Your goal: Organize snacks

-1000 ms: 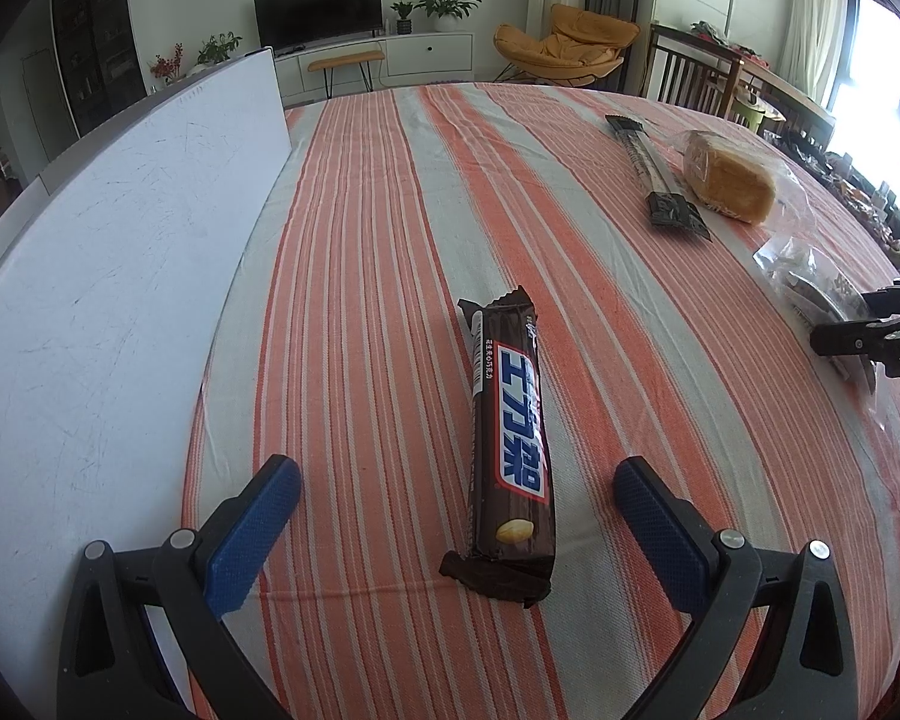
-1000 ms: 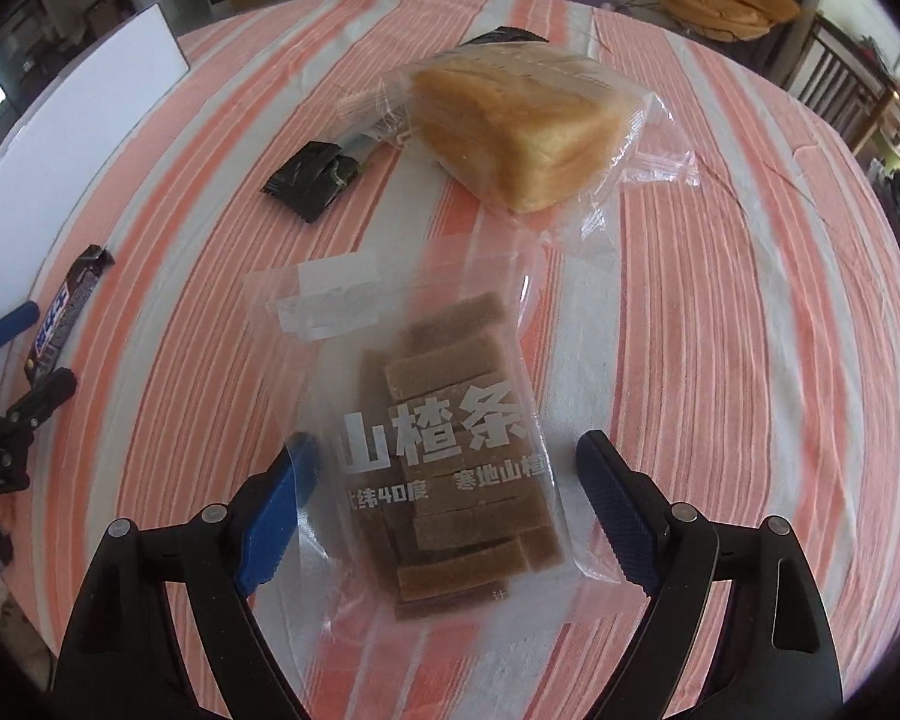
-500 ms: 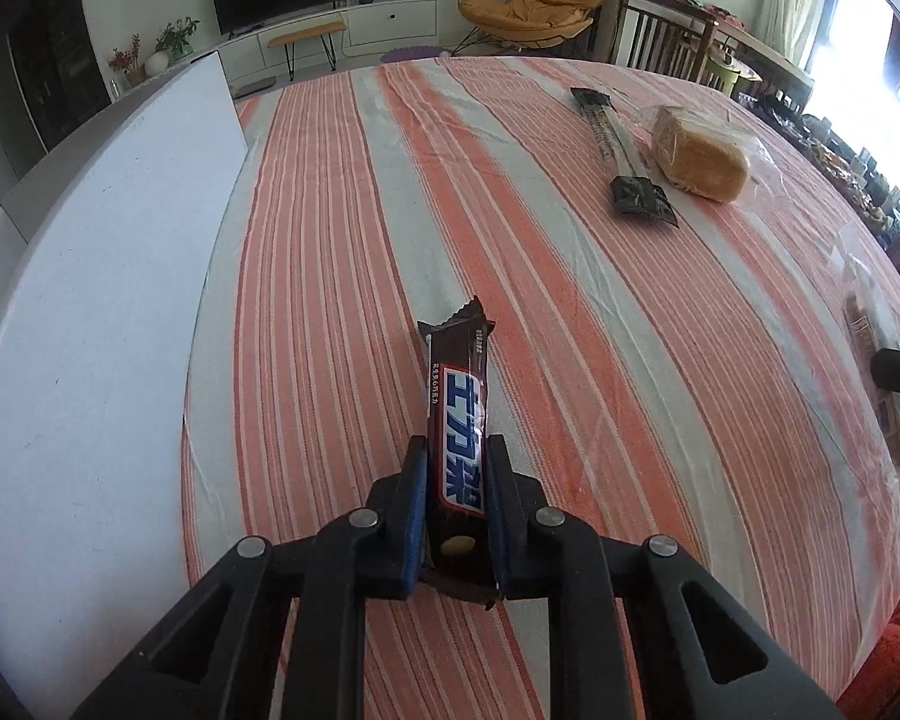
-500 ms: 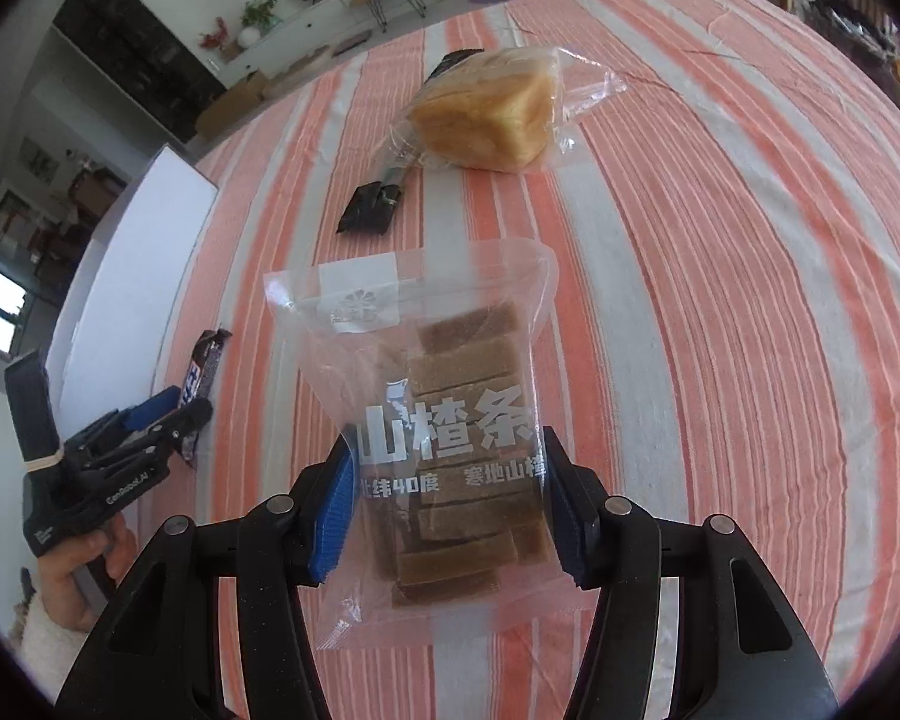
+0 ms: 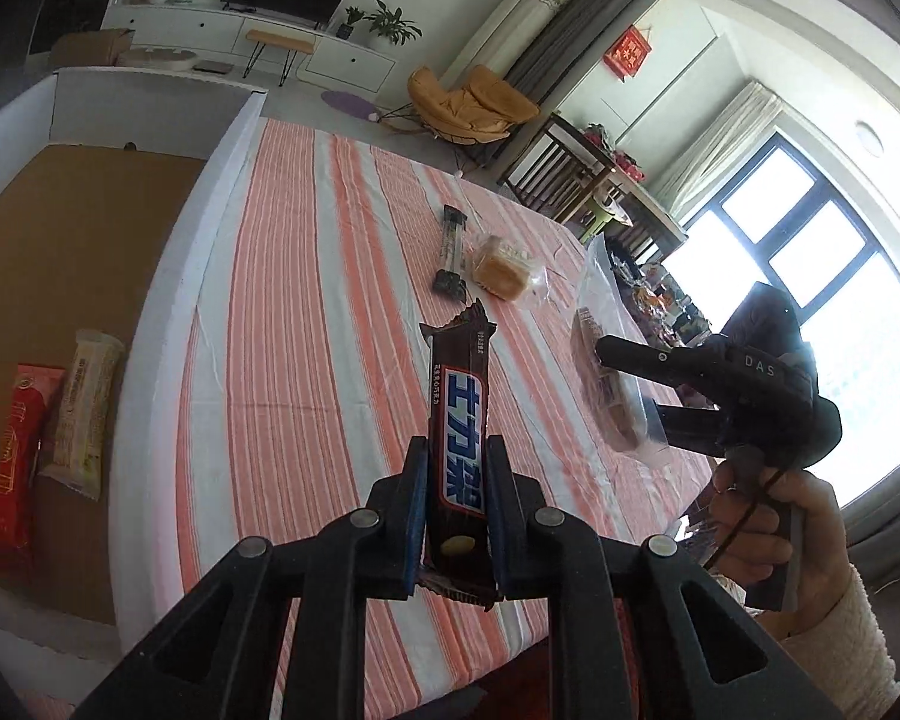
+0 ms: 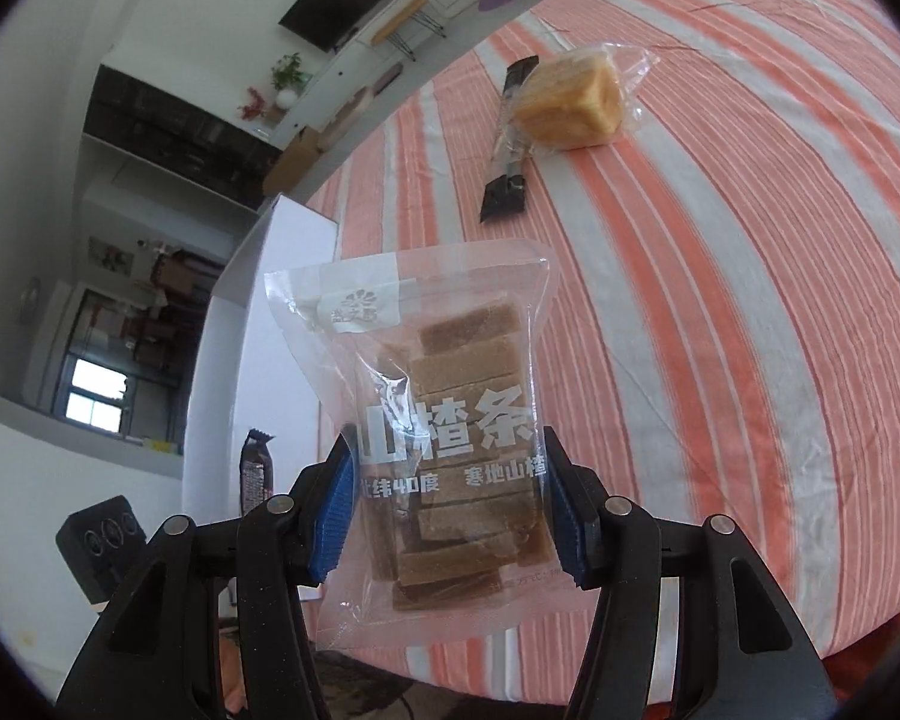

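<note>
My left gripper [image 5: 455, 480] is shut on a brown chocolate bar [image 5: 459, 414] and holds it upright, well above the striped table. My right gripper [image 6: 444, 480] is shut on a clear bag of brown hawthorn strips [image 6: 450, 420], also lifted off the table; the bag also shows in the left wrist view [image 5: 606, 384]. The chocolate bar shows small in the right wrist view [image 6: 257, 468]. An open white box [image 5: 90, 276] with a cardboard floor lies left of the table and holds a red packet [image 5: 12, 468] and a cream packet [image 5: 84, 402].
On the orange-striped tablecloth [image 5: 306, 324] a bagged piece of cake [image 5: 501, 267] lies beside a long dark stick packet [image 5: 450, 246]; both also show in the right wrist view, cake [image 6: 570, 105] and stick packet [image 6: 507, 144]. The table edge is near on the right.
Both grippers closed on their snacks and lifted them off the table. The left view now looks down into the open box on the left.
</note>
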The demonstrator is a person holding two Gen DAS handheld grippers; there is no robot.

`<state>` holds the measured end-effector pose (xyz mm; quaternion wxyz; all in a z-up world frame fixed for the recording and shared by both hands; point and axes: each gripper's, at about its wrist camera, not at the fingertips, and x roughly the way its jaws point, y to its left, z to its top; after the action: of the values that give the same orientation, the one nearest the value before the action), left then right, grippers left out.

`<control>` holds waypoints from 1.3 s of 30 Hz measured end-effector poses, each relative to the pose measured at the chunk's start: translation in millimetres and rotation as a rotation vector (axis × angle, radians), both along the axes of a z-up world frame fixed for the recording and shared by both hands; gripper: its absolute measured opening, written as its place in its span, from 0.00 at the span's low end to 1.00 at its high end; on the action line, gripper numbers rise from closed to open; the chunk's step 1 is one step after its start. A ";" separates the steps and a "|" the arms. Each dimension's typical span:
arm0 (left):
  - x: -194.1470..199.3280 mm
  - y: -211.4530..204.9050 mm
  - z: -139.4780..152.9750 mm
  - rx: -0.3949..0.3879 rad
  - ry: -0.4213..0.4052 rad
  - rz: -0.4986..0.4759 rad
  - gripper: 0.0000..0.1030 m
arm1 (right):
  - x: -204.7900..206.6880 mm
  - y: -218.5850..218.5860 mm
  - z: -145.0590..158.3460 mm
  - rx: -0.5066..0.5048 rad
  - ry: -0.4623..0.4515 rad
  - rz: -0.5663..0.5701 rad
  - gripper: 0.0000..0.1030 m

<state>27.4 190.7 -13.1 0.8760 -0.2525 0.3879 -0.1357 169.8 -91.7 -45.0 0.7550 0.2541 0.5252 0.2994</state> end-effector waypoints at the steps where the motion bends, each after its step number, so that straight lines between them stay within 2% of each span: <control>1: -10.0 14.3 10.2 0.002 -0.021 0.032 0.16 | -2.7 19.6 10.4 0.028 -0.012 0.032 0.57; 4: -32.4 65.1 33.3 0.040 -0.064 0.159 0.16 | -11.7 87.8 44.6 0.114 -0.052 0.140 0.57; 6: -43.9 101.3 41.3 0.113 -0.079 0.274 0.17 | -18.6 136.3 64.4 0.147 -0.083 0.210 0.57; 8: -50.9 132.9 38.7 0.218 -0.061 0.407 0.17 | -25.9 189.7 78.8 0.156 -0.125 0.276 0.57; 10: -56.7 158.0 27.8 0.347 -0.006 0.540 0.26 | -33.1 240.3 84.6 0.151 -0.186 0.317 0.61; 12: -60.7 177.0 13.3 0.383 0.034 0.617 0.65 | -39.6 284.9 81.1 0.089 -0.237 0.358 0.75; 14: -70.6 187.3 2.3 0.360 0.046 0.652 0.76 | -43.9 309.6 72.3 0.026 -0.250 0.376 0.76; 15: -73.3 187.1 -2.8 0.355 0.047 0.654 0.76 | -45.6 311.0 68.9 0.020 -0.259 0.383 0.75; 17: -74.0 180.9 -7.5 0.372 0.043 0.631 0.77 | -48.1 298.9 64.9 0.008 -0.310 0.360 0.75; 20: -64.8 154.9 -6.5 0.394 0.020 0.562 0.77 | -47.2 256.3 55.3 -0.081 -0.426 0.288 0.74; 22: -54.7 128.8 -2.4 0.379 -0.006 0.481 0.78 | -45.0 218.7 39.6 -0.224 -0.515 0.217 0.75; 24: -41.8 96.3 1.4 0.352 -0.036 0.371 0.82 | -41.8 178.8 14.0 -0.403 -0.569 0.137 0.75; 27: -18.6 36.6 7.0 0.309 -0.072 0.176 0.90 | -26.2 111.7 -34.1 -0.641 -0.515 0.006 0.74; 29: -0.8 -7.0 1.9 0.292 -0.082 0.042 0.95 | -15.3 61.8 -54.9 -0.707 -0.447 -0.097 0.74; 32: 34.4 -59.8 -22.9 0.303 -0.062 -0.082 0.95 | -11.9 0.6 -71.0 -0.743 -0.384 -0.247 0.74; 35: 76.6 -95.4 -59.8 0.395 0.000 -0.073 0.95 | -16.9 -32.4 -73.6 -0.766 -0.350 -0.373 0.75; 37: 101.7 -107.1 -80.3 0.414 0.039 -0.062 0.95 | -15.1 -41.2 -70.6 -0.714 -0.340 -0.412 0.74; 39: 117.2 -117.6 -96.5 0.439 0.045 -0.053 0.95 | -12.6 -41.9 -72.2 -0.742 -0.341 -0.431 0.74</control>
<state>144.6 73.1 -109.6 0.8972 -0.0484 0.4342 -0.0652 157.2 -133.6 -117.2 0.9156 0.0171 0.4003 -0.0353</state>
